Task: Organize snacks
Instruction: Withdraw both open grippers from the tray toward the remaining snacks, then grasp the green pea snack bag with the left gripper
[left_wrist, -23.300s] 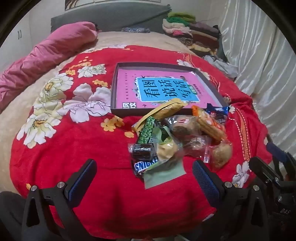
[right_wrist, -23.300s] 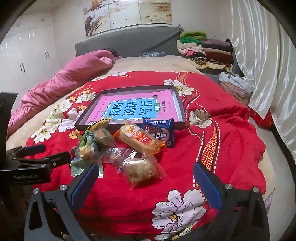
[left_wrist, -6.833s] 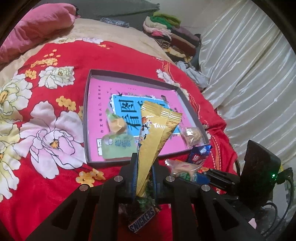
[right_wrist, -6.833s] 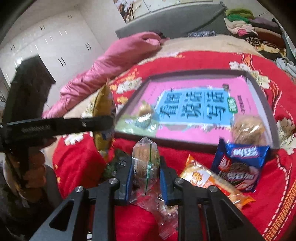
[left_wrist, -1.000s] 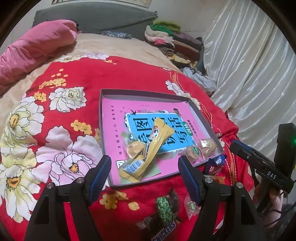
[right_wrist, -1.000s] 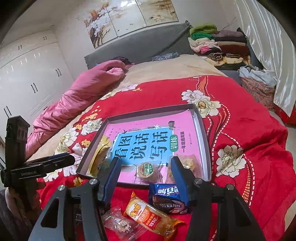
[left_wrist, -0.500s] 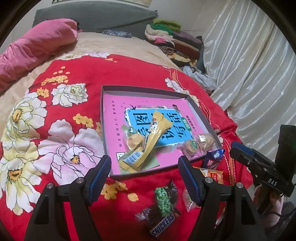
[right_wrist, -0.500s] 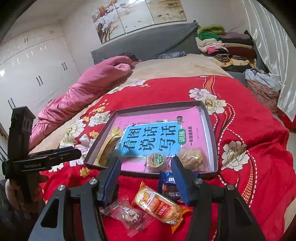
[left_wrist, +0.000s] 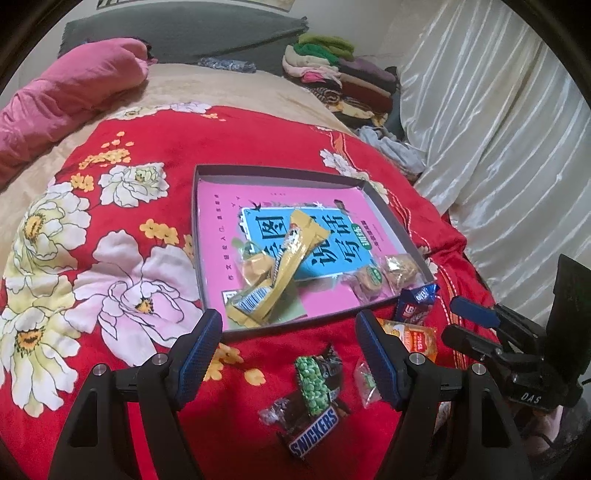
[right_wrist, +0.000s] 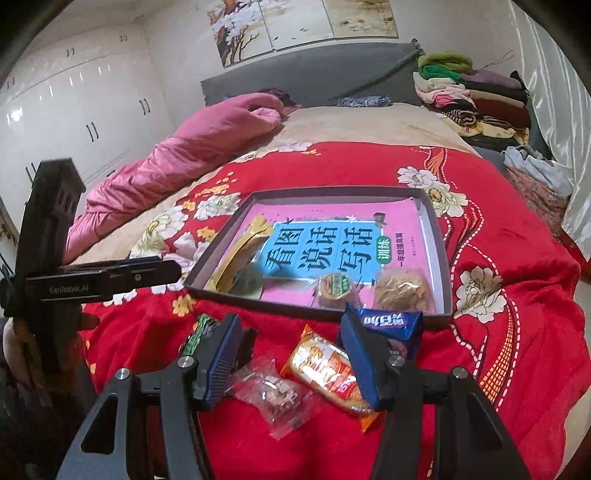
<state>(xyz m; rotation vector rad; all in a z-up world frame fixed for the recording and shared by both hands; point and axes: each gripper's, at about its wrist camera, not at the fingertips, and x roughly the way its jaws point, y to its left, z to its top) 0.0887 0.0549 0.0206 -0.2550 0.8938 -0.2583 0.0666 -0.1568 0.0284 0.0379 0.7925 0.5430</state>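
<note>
A shallow grey box (left_wrist: 207, 177) (right_wrist: 431, 221) with a pink and blue book lining holds a yellow bar (left_wrist: 280, 266), a small yellow sweet (left_wrist: 255, 267), a round cake (right_wrist: 334, 286) and a brown pastry (right_wrist: 402, 290). In front of it on the red blanket lie a Snickers bar (left_wrist: 314, 430), a green pack (left_wrist: 314, 380), an orange packet (right_wrist: 325, 369), a blue packet (right_wrist: 395, 325) and a clear-wrapped snack (right_wrist: 277, 395). My left gripper (left_wrist: 290, 354) is open and empty above the Snickers. My right gripper (right_wrist: 291, 358) is open and empty over the orange packet.
A pink quilt (right_wrist: 192, 144) lies at the left of the bed. Folded clothes (right_wrist: 472, 96) are stacked at the far right by the grey headboard (right_wrist: 314, 70). A white curtain (left_wrist: 498, 147) hangs along the right side. White wardrobes (right_wrist: 74, 110) stand on the left.
Both grippers have drawn back from the box and a little lower toward the loose snacks on the blanket. Both stay open and empty.
</note>
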